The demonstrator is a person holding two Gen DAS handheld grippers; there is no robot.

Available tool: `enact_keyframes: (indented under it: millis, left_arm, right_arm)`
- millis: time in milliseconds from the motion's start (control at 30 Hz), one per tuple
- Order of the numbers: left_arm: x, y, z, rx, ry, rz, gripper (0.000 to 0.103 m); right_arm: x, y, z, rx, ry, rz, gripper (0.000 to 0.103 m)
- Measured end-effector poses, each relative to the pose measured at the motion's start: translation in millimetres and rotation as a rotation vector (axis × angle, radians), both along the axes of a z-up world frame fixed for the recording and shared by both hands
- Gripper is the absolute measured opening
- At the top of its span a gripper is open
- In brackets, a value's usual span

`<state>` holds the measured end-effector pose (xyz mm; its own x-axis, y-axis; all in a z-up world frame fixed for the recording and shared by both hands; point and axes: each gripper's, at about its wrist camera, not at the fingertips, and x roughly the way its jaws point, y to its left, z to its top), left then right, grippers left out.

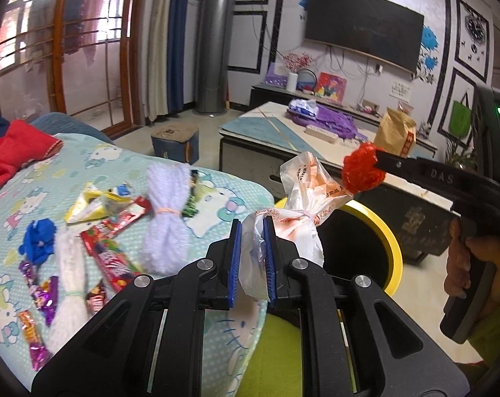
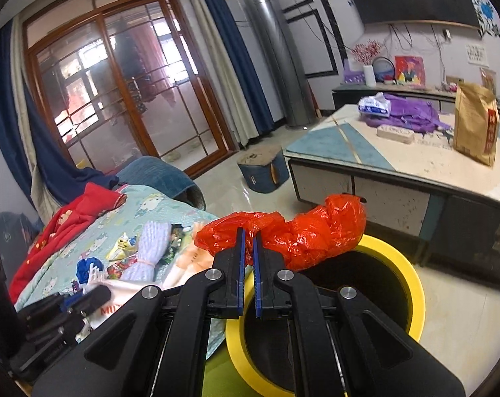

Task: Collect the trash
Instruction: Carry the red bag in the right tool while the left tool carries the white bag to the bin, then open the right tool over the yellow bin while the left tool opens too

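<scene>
I am holding two crumpled bags, one white bag (image 1: 299, 198) and one red bag (image 2: 293, 231), over one yellow-rimmed bin (image 2: 412, 274). On the bedspread (image 1: 217, 198) I am counting two white yarn bundles, one large (image 1: 165, 218) and one thin (image 1: 68, 284), and one blue wad (image 1: 38, 240).

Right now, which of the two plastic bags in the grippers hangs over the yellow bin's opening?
The red plastic bag in the right gripper. The white printed bag, in the left gripper, hangs nearer the bedspread.

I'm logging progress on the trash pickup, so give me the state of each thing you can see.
Left gripper: shut on white plastic bag.
Right gripper: shut on red plastic bag, held over bin.
Yellow-rimmed bin: open, upright.
Snack wrappers: lying on the bedspread.
</scene>
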<state>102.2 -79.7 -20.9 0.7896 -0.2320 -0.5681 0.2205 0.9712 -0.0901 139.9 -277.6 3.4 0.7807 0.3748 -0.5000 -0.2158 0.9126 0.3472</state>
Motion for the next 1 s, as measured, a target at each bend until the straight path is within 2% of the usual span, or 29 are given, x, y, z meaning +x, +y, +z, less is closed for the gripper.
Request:
enact_keyframes:
  millis: [367, 733, 800, 933, 1000]
  left_arm:
    - [17.2, -33.2, -26.9, 0.048, 0.085, -0.089, 0.009]
    - [33.2, -53.8, -41.0, 0.062, 0.126, -0.129, 0.013]
    - [34.9, -55.7, -42.5, 0.061, 0.129, -0.131, 0.014]
    - [37.3, -59.2, -45.4, 0.057, 0.133, -0.137, 0.017]
    - [37.5, -59.0, -46.2, 0.047, 0.134, -0.141, 0.019]
  right_arm:
    - [21.9, -26.9, -22.5, 0.087, 0.14, -0.025, 0.005]
    - [36.9, -38.0, -44.2, 0.109, 0.244, -0.043, 0.006]
    - [38.6, -40.7, -47.0, 0.112, 0.255, -0.05, 0.008]
    - [41.1, -44.2, -50.7, 0.111, 0.268, -0.064, 0.023]
    - [41.3, -45.9, -51.8, 0.108, 0.27, -0.075, 0.026]
